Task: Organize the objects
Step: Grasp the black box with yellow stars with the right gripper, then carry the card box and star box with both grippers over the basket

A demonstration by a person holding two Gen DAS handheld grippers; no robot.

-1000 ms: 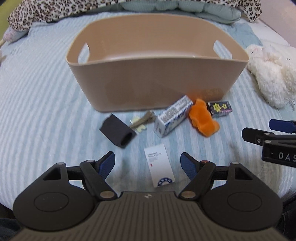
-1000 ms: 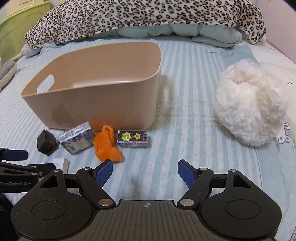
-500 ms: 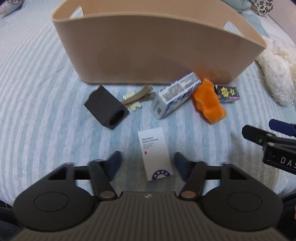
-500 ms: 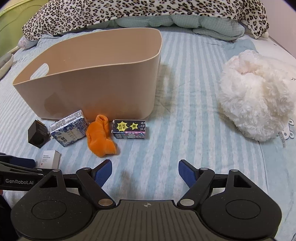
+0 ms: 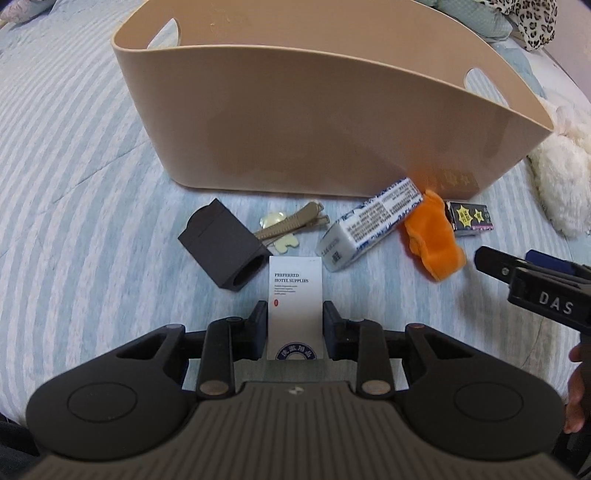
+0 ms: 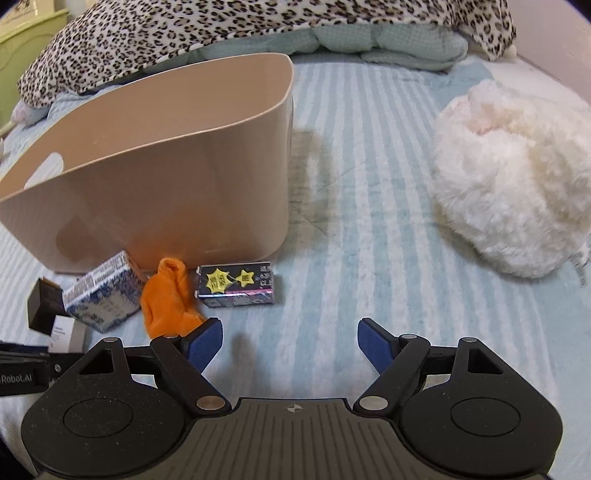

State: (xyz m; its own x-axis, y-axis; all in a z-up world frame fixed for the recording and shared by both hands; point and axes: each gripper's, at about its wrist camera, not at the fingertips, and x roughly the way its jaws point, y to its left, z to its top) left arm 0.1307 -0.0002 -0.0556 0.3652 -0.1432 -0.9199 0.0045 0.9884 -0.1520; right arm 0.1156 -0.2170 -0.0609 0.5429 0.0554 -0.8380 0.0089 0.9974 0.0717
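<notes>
My left gripper [image 5: 295, 325] is shut on a white hotel-supplies box [image 5: 295, 295] that lies on the striped bed. Beyond it lie a black block [image 5: 221, 243], a tan hair clip [image 5: 291, 225], a blue-and-white box [image 5: 369, 229], an orange cloth toy [image 5: 432, 240] and a dark box with yellow stars [image 5: 469, 218], all in front of a beige basket [image 5: 325, 122]. My right gripper [image 6: 291, 343] is open and empty, low over the bed, just right of the orange toy [image 6: 166, 299] and near the star box [image 6: 236, 284].
A white plush toy [image 6: 517, 184] lies on the bed to the right of the basket [image 6: 166, 177]. A leopard-print blanket [image 6: 221, 26] and a teal pillow [image 6: 388, 40] are piled at the far edge. The right gripper's body shows in the left wrist view [image 5: 539, 295].
My left gripper moved forward and down over the white box and closed on its sides. My right gripper crept forward and stayed open.
</notes>
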